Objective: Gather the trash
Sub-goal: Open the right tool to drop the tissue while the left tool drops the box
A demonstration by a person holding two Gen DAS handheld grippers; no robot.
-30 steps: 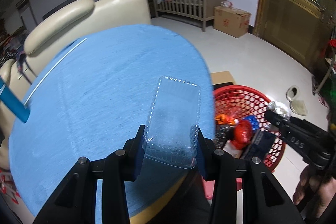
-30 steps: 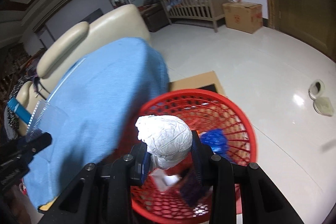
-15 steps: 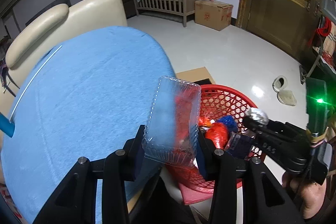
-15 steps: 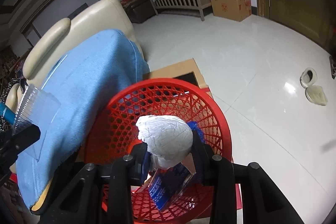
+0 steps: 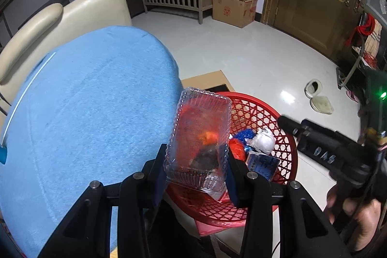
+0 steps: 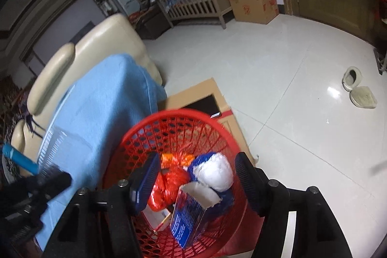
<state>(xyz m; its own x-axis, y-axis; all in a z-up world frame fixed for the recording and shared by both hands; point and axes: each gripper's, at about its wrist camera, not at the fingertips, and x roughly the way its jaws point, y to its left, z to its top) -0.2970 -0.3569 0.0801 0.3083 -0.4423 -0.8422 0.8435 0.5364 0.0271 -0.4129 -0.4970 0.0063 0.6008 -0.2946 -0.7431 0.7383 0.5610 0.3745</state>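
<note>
My left gripper [image 5: 197,156] clamps the clear tray [image 5: 199,134] over the red basket [image 6: 217,127], my right gripper [image 6: 196,175] fingers apart above the white wad [image 6: 215,173].

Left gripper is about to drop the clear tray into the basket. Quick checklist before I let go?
1. Clear tray clamped in left gripper: ok.
2. Tray over red basket, not blue table: ok.
3. Right gripper open, paper ball lying in the basket: ok.
4. Right gripper out of the drop path: cannot tell; it hangs over the basket.
5. Room left in the basket: ok.
</note>
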